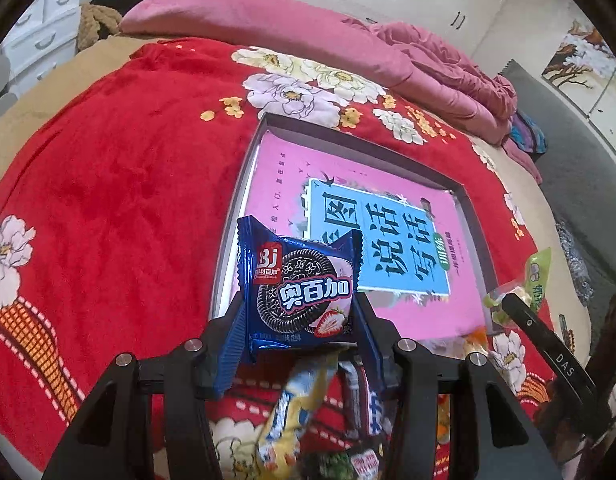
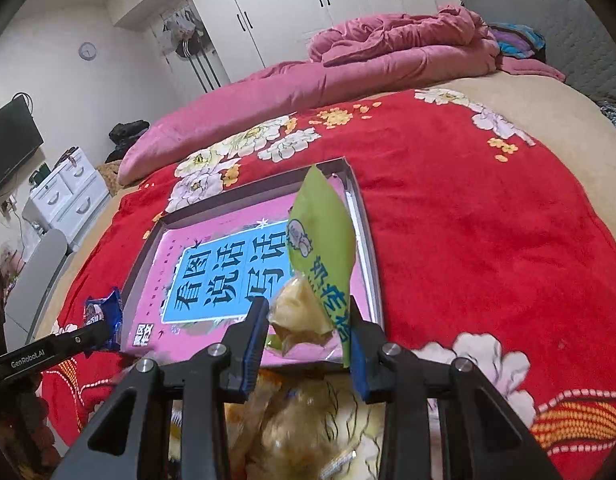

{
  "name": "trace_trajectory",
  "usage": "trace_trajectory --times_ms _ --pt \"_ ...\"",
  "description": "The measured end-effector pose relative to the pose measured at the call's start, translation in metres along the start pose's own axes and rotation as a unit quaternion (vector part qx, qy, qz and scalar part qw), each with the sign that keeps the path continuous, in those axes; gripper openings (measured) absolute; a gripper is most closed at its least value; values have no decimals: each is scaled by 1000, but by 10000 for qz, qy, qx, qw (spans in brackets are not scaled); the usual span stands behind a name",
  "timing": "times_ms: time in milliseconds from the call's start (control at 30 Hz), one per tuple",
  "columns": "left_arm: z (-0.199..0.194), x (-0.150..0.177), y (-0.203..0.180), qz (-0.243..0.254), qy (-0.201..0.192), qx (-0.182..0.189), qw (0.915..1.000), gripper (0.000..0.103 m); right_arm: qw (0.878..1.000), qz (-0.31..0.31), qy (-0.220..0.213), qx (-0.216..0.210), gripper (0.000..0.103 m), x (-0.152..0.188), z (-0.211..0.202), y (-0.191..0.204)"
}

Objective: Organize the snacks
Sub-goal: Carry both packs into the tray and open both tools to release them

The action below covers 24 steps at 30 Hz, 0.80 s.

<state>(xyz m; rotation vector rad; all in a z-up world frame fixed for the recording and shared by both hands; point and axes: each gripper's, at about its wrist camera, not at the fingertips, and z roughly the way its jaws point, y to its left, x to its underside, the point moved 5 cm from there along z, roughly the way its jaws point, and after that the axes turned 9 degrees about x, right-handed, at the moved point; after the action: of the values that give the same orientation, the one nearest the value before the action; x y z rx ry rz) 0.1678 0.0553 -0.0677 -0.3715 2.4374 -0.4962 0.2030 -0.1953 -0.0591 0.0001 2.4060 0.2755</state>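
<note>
Nearest us, a loose heap of snacks (image 1: 291,420) lies on the red blanket (image 1: 119,208) under both tools. Our left gripper (image 1: 301,312) is clenched on a blue cookie pack (image 1: 299,292), its pads pressing the pack's two sides, and holds it upright over the near edge of the tray (image 1: 243,184). Our right gripper (image 2: 310,320) is clamped on a green packet (image 2: 322,248) with a pale snack showing through its clear lower part; the packet stands tilted above the tray's near right corner. Just beyond, the shallow grey tray rests on the blanket and holds only a pink book (image 2: 211,276) with a blue panel, lying flat. Farther back, a rolled pink quilt (image 2: 348,68) stretches across the bed, and white wardrobes (image 2: 291,4) line the wall.
</note>
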Motion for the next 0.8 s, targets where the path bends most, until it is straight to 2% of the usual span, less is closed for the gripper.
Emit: trace_trajectory --times_ms 533,800 --pt "29 1 -5 176 134 -179 9996 52 9987 3 502 -79 37 13 36 4" --pt "39 -1 -3 170 195 -208 9995 52 9986 -104 511 -57 38 15 37 7"
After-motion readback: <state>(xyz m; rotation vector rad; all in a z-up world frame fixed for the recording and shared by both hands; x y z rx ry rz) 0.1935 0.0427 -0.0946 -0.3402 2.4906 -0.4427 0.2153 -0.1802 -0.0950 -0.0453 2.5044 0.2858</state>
